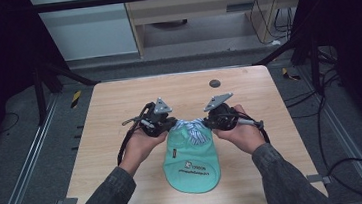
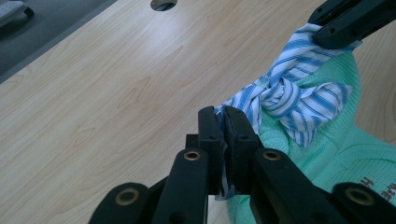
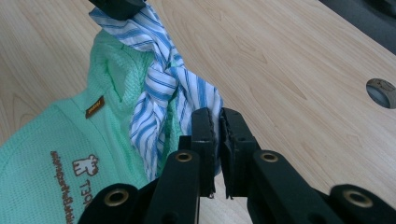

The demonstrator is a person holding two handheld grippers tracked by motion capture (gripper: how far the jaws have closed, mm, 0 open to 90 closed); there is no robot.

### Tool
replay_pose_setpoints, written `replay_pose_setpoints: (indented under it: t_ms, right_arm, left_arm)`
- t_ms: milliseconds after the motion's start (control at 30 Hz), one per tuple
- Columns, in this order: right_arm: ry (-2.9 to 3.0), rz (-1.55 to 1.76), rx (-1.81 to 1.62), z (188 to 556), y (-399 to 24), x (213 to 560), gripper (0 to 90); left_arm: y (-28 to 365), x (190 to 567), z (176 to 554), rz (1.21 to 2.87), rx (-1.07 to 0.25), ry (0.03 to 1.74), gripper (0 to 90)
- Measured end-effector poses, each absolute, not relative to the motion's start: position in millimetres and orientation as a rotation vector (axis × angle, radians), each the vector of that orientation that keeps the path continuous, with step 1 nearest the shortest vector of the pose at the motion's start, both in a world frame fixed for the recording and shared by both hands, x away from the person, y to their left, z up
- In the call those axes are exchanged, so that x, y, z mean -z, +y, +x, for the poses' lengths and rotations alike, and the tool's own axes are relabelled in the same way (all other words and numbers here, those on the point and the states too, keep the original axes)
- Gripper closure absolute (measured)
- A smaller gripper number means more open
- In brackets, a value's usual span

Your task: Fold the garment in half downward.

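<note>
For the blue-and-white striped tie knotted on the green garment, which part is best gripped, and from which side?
Grip the loose tails of the striped tie, not its knot: the tails are thin and flat, so jaws shut on them fully, while the knot is bulky. Come from opposite sides, as shown: the left tool pinches one tail and the right tool the other. That probably suits pulling outward across the green garment.

We note a wooden table (image 2: 93,93) top, pale laminate with printed grain, smooth and faintly satin. The mint green garment (image 3: 42,140) looks like waffle-knit cloth, matt and textured, with brown print and a small woven tag. The blue-and-white striped fabric (image 2: 289,93) knotted at its top is a thinner, smooth woven cloth. Left gripper (image 2: 223,128) and right gripper (image 3: 217,126) jaws read as matt black plastic with brass-coloured rivets. Sleeves (image 1: 281,172) appear grey, soft cloth.
</note>
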State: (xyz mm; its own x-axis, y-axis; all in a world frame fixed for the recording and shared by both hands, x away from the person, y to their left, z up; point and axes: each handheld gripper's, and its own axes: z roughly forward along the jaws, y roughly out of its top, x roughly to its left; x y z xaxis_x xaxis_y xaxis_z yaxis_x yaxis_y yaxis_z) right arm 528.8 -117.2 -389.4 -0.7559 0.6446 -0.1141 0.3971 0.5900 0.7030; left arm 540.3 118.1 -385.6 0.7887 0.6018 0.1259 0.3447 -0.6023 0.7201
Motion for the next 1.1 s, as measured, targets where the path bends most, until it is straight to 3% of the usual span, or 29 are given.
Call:
replay_pose_setpoints:
  t_ms: [1100]
  right_arm:
    - [2.433,0.804,-0.943,535,-115,373,84.8]
  left_arm:
    - [116,372,544,2.248,-0.526,0.690,86.3]
